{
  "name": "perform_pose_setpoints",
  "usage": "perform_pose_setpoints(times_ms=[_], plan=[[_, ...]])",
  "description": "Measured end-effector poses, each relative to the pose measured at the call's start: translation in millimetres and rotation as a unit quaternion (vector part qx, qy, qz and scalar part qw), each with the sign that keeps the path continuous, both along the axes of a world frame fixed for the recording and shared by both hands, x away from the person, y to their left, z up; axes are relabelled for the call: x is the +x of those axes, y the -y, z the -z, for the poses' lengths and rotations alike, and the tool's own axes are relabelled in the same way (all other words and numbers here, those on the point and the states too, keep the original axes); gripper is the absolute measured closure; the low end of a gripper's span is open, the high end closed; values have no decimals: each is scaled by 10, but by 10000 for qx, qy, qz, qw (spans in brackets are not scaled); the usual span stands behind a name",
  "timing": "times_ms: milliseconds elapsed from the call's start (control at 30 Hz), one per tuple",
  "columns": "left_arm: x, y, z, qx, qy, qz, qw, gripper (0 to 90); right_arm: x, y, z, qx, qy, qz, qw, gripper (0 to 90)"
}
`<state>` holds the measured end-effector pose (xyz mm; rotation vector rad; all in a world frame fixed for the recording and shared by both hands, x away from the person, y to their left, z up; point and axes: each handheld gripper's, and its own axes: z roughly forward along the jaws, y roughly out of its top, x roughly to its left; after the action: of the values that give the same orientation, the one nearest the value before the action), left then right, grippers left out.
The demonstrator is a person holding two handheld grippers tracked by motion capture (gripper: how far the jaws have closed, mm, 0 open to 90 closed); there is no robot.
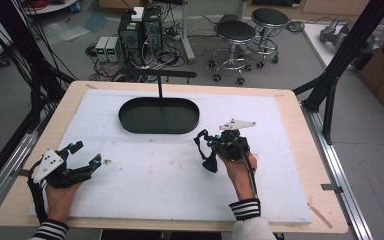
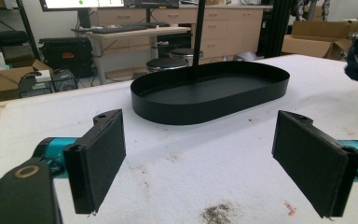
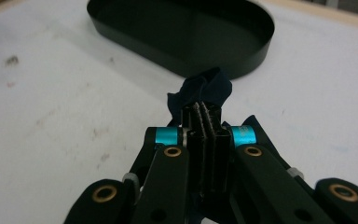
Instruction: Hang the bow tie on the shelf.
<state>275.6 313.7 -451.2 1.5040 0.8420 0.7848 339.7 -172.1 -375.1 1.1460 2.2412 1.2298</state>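
My right gripper hovers just above the white mat to the right of centre, its jaws pressed together on a dark blue piece of cloth that droops below them. In the right gripper view the cloth bunches up past the closed fingertips of my right gripper. A black oval tray lies at the back centre of the mat, with nothing in it. At the left front edge my left gripper rests low and open. Its pads stand wide apart with nothing between them, facing the tray.
A thin black post with a crossbar rises from the tray. The white foam mat covers a wooden table. Small brown stains mark the mat near the left gripper. Stools, computers and cables stand on the floor behind.
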Motion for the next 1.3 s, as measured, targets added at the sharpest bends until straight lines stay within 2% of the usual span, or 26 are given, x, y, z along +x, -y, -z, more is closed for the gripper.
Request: perform_pose_setpoints(times_ms=[167,300,400,633,667,1033,1300], plan=[[-1,2,0,-7,5,1,10000,177,20,1,-46,446,458,58,9979,887],[-1,0,0,3,2,-2,10000,177,40,7,-78,735,651,95,9951,886],[-1,0,0,1,2,-2,10000,177,58,-22,-125,793,858,99,9931,886],[-1,0,0,0,3,0,10000,176,118,-121,-260,823,1119,54,9903,886],[-1,0,0,-2,3,0,10000,177,124,-136,-276,830,1228,57,9889,886],[0,-2,0,-16,-5,-2,10000,176,293,-272,-379,702,1274,49,9893,886],[2,-4,0,-28,-11,3,10000,177,407,-389,-499,753,1277,-14,9890,886]])
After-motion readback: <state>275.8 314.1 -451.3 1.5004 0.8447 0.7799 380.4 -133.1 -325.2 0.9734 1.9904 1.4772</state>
